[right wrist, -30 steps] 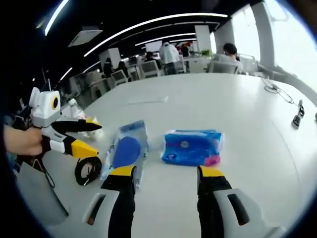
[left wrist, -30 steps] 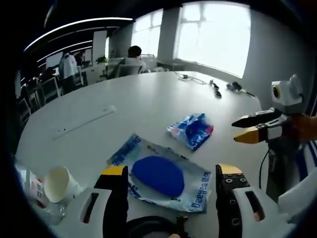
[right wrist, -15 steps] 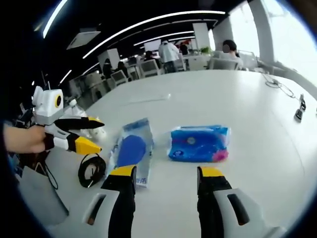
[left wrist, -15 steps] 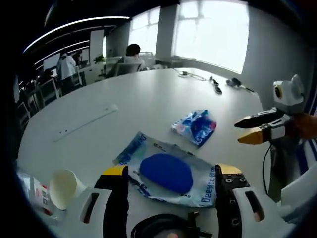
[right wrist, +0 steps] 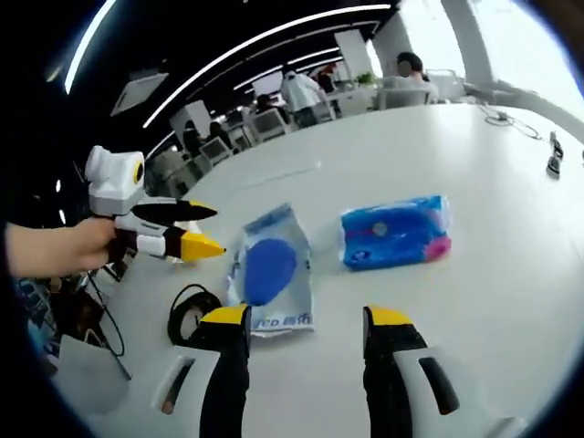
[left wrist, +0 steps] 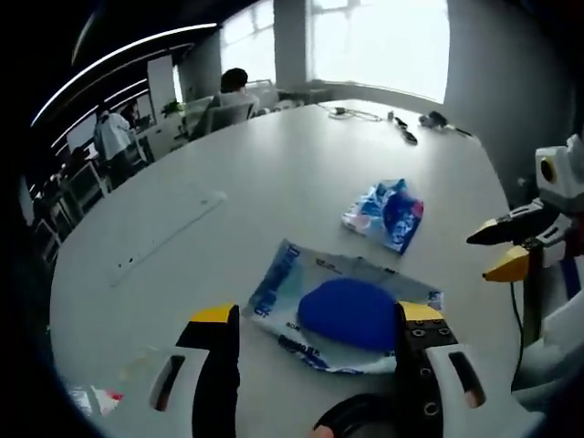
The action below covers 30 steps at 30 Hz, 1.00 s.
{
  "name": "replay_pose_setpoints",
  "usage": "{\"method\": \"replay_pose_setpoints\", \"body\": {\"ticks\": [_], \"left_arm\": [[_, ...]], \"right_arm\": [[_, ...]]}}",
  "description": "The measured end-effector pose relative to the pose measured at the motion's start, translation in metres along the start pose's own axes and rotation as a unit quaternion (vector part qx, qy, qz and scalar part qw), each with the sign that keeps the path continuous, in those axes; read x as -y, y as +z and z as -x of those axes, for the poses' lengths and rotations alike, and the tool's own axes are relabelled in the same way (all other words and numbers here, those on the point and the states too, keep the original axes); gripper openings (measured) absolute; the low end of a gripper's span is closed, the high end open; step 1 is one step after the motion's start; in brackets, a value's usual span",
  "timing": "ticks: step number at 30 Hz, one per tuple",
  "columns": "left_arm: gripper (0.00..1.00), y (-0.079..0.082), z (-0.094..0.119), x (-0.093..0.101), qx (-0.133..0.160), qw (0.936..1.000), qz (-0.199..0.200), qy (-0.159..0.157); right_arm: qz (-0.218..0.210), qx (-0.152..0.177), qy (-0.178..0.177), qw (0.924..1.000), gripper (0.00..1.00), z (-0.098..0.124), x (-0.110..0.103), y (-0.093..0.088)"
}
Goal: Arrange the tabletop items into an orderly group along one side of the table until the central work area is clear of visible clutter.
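The white paper cup has slid out of the left gripper view. Left gripper point(left wrist: 315, 319) and right gripper point(right wrist: 301, 317) stay spread over the white round table point(left wrist: 274, 173). A clear bag with a blue pad point(left wrist: 342, 308) and a blue tissue pack point(right wrist: 394, 231) lie mid-table. A black cable coil point(right wrist: 190, 308) sits near the edge, partly hidden.

Bright windows point(left wrist: 379, 41) light the open office, where people sit at distant desks point(right wrist: 401, 91) and ceiling light strips point(right wrist: 246, 50) curve overhead.

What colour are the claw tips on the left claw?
Yellow tips on the left claw, clearest in the right gripper view.
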<state>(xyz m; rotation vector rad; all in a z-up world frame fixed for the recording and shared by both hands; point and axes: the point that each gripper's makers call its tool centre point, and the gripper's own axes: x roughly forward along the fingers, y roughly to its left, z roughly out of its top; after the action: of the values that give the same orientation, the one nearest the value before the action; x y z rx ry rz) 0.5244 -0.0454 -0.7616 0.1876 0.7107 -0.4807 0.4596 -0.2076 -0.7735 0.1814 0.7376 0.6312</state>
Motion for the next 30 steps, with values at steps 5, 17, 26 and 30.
{"method": "replay_pose_setpoints", "body": {"ticks": [5, 17, 26, 30], "left_arm": [[0.65, 0.005, -0.007, -0.003, -0.001, 1.0, -0.002, -0.003], [0.63, 0.003, -0.024, -0.016, -0.034, 0.9988, -0.034, -0.012], [0.63, 0.004, -0.036, -0.026, -0.051, 0.9984, -0.019, -0.012], [0.63, 0.003, -0.041, -0.026, -0.06, 0.9979, -0.016, -0.018]], "right_arm": [[-0.026, -0.009, 0.007, 0.9996, 0.47, 0.0, -0.006, -0.011], [-0.12, -0.004, 0.01, 0.9928, 0.47, 0.001, -0.014, -0.023], [-0.14, -0.015, 0.016, 0.99, 0.46, -0.004, -0.026, -0.036], [-0.154, -0.015, 0.022, 0.9877, 0.45, -0.007, -0.031, -0.037]]}}
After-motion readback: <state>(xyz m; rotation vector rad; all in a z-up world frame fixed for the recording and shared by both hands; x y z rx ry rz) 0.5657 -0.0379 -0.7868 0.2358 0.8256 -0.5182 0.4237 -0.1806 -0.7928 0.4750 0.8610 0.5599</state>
